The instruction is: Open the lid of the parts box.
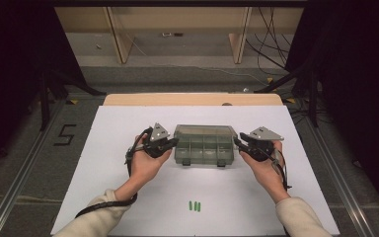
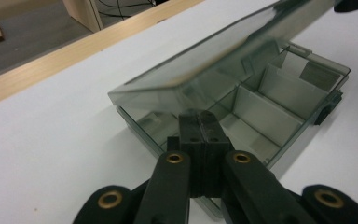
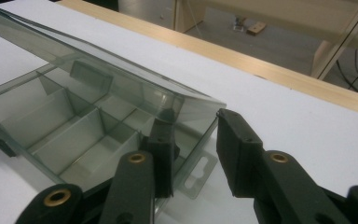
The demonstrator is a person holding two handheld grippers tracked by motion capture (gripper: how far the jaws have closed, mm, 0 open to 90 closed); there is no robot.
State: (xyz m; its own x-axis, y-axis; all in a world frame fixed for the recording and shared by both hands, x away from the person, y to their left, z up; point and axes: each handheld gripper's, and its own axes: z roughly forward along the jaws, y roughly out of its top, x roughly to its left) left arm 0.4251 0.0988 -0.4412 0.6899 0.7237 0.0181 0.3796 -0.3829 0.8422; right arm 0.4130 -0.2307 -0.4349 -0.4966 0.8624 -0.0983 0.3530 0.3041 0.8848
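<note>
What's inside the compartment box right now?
The compartment box shows bare divided sections under its half-raised lid; nothing visible inside them. The back row under the lid is partly hidden. Green pieces lie outside.

Your left tool (image 2: 199,135) covers the near wall of the compartment box (image 2: 261,116); the raised lid (image 2: 223,51) runs off at one o'clock. The green pieces (image 1: 194,206) are too small to identify.

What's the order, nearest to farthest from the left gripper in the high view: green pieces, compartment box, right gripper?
From the left gripper:
1. Compartment box, right beside it at table centre.
2. Right gripper, at the box's far end.
3. Green pieces, near the table's front edge.
</note>
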